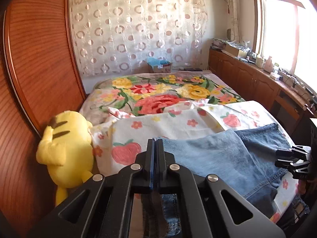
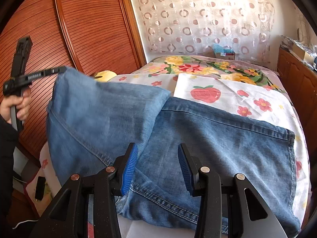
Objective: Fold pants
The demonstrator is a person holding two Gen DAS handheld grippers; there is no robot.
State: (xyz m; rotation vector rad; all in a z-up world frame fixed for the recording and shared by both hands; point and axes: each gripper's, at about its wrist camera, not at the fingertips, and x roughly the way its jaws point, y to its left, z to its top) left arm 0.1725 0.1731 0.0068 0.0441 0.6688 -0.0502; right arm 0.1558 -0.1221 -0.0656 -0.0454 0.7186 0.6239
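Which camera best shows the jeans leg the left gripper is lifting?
Right wrist view: the lifted jeans leg shows whole, hanging from the left gripper. In the left wrist view, its own shut fingers hide the pinch; only denim beyond shows.

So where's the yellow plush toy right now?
In the left wrist view the yellow plush toy sits at the bed's left edge, against the wooden wardrobe, left of the strawberry sheet under the jeans.

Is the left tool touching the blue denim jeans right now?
Touching. The right wrist view shows the left tool shut on the raised leg of the blue denim jeans, lifting that fabric off the bed.
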